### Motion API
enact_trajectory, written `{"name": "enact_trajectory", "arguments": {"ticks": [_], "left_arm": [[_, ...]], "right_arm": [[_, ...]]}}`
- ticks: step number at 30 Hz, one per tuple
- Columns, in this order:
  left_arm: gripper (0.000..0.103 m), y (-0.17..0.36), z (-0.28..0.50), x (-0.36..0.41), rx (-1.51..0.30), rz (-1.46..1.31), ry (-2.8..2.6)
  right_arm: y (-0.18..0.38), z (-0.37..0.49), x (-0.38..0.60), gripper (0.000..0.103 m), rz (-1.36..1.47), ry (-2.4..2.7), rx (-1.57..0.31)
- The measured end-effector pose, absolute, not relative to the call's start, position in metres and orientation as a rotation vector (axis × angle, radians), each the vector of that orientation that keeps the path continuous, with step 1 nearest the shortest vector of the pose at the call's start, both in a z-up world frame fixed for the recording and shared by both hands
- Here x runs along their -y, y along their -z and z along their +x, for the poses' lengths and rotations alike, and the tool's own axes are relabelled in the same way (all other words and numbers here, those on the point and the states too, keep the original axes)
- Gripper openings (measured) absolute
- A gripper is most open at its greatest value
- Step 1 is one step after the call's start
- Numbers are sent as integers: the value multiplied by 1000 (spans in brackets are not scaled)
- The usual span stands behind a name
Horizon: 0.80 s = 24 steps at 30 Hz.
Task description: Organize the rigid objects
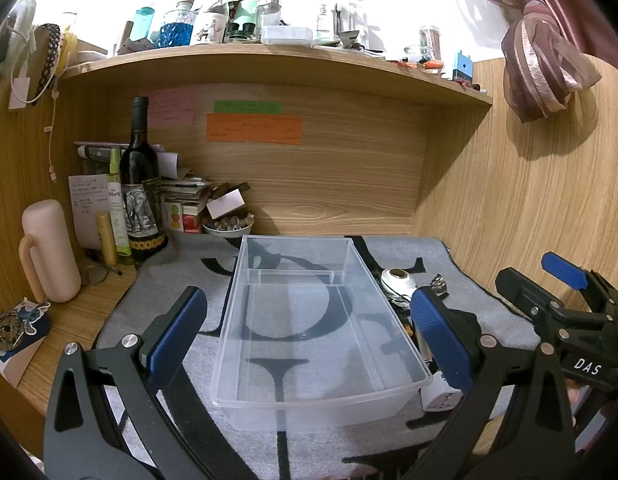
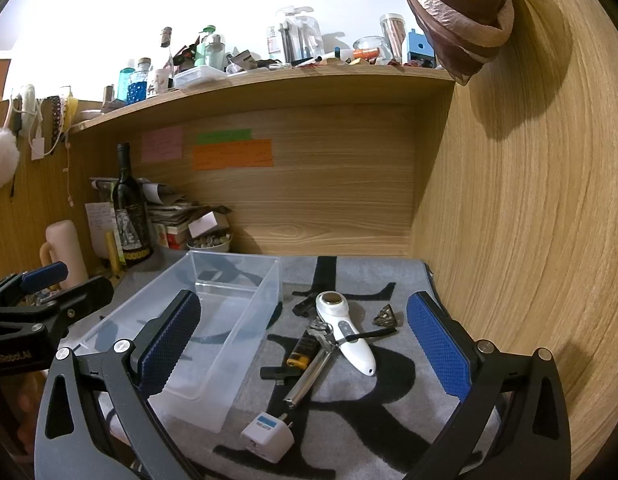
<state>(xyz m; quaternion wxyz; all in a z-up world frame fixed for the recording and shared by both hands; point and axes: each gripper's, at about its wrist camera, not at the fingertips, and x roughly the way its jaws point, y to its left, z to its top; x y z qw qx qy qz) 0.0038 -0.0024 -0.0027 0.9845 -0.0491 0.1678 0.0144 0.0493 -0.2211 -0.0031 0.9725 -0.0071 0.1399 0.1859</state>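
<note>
A clear plastic bin (image 1: 309,396) (image 2: 245,320) lies empty on a grey mat (image 2: 389,408). To its right lie a white handheld device (image 2: 349,336), a metal tool (image 2: 313,372), a black-and-yellow lighter (image 2: 303,350), a small black part (image 2: 279,373), a white plug adapter (image 2: 269,436) and a small dark pyramid ornament (image 2: 385,315). My left gripper (image 1: 309,340) is open, its fingers either side of the bin. My right gripper (image 2: 305,344) is open over the loose objects. The device (image 1: 397,280) and adapter (image 1: 441,396) also show in the left wrist view.
A wine bottle (image 1: 141,184), a pink mug (image 1: 49,252), stacked papers and a bowl of small stones (image 1: 228,226) crowd the desk's back left. A cluttered shelf (image 1: 269,60) runs overhead. A wooden wall (image 2: 529,240) stands close on the right.
</note>
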Motion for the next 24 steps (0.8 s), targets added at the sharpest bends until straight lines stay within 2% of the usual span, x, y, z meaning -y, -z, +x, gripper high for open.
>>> {"name": "enact_trajectory", "arguments": {"ticks": [24], "left_arm": [[103, 3, 5, 6, -335, -92, -29]], "right_arm": [[2, 47, 222, 103, -8, -375, -281]]}}
